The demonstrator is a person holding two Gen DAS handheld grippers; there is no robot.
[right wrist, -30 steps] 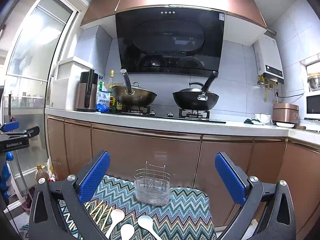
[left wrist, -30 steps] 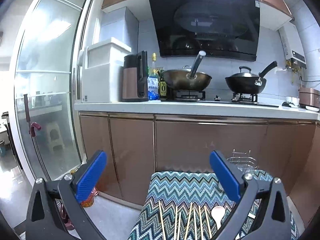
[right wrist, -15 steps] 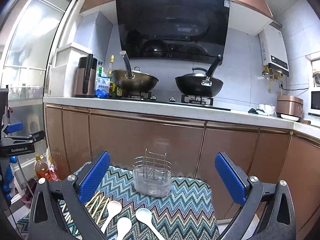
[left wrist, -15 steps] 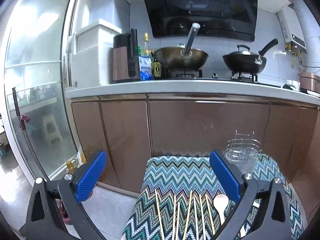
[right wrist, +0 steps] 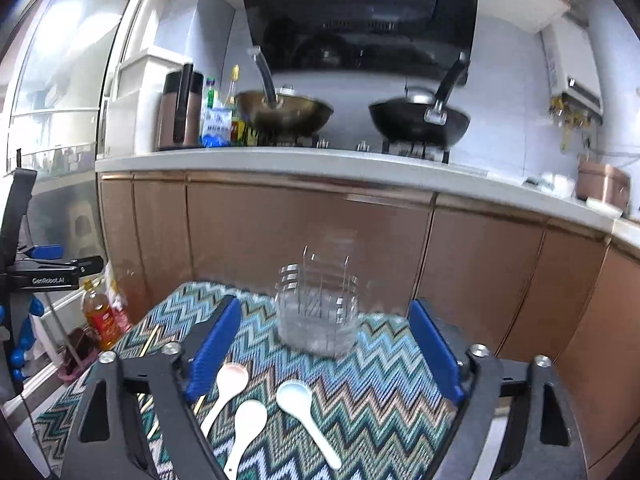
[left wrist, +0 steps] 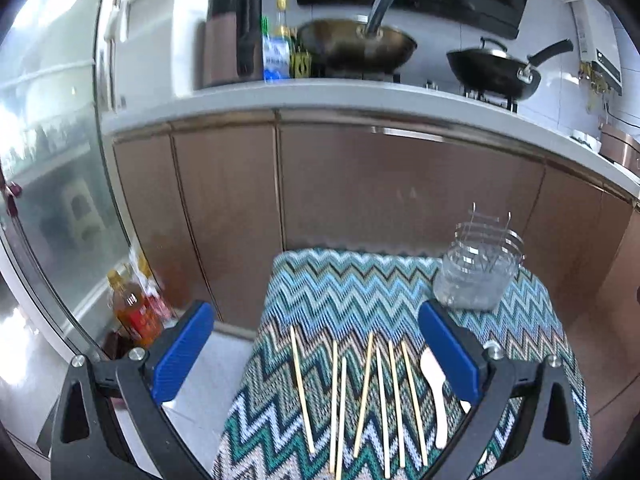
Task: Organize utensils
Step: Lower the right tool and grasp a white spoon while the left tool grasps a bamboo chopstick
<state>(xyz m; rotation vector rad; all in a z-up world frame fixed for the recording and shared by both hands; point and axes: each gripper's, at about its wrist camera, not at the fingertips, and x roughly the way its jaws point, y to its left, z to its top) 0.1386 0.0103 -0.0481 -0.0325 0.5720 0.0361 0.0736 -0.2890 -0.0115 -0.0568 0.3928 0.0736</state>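
Observation:
Several wooden chopsticks [left wrist: 368, 392] lie side by side on the zigzag-patterned cloth [left wrist: 340, 292]. A pale spoon [left wrist: 434, 384] rests just right of them. My left gripper [left wrist: 314, 312] hovers above the chopsticks, open and holding nothing. A wire utensil holder [right wrist: 318, 312] with a clear base stands at the cloth's far side. Three spoons lie in front of it: pink [right wrist: 230, 378], white [right wrist: 250, 420] and light blue [right wrist: 298, 398]. My right gripper [right wrist: 324, 306] hangs above the spoons with its jaws closing and nothing between them.
Brown cabinet doors [right wrist: 304, 240] rise right behind the small table, under a white counter [right wrist: 280, 160] with two woks. Oil bottles [left wrist: 134, 312] stand on the floor to the left by a glass door [left wrist: 52, 160]. The cloth's edges drop off on both sides.
Both cameras have sunk and tipped downward, so more of the cloth, chopsticks and spoons shows. The right gripper's jaws have drawn closer together. The left jaws keep their width.

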